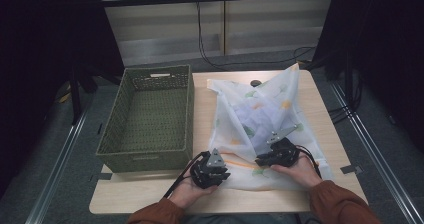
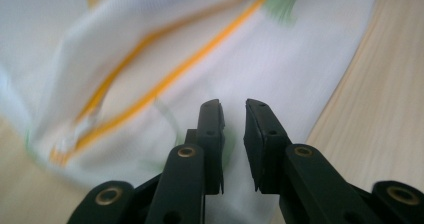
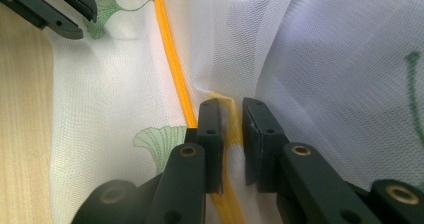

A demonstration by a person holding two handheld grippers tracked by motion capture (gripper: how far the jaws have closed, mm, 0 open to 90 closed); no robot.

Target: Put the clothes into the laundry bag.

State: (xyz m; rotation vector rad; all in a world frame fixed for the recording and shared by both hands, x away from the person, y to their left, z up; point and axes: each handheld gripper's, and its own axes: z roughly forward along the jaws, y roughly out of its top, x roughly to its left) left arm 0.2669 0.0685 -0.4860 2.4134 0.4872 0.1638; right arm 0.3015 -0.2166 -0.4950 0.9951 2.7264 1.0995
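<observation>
Right fingers (image 3: 231, 134) slightly apart, astride orange zipper (image 3: 172, 59) of mesh bag (image 1: 260, 119); left fingers (image 2: 233, 134) apart, empty. Risk: zipper slipping out, loose mesh snagging.

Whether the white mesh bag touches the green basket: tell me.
Apart. The high view shows a strip of bare table between the white mesh bag and its left edge's neighbour, the green basket.

My sleeves (image 1: 334, 200) are rust-brown. My left gripper (image 2: 233, 115) has matte black jaws with brass-coloured screws. Each gripper carries a grey three-cornered plate (image 1: 215, 158) and a black cable (image 1: 181, 178)
</observation>
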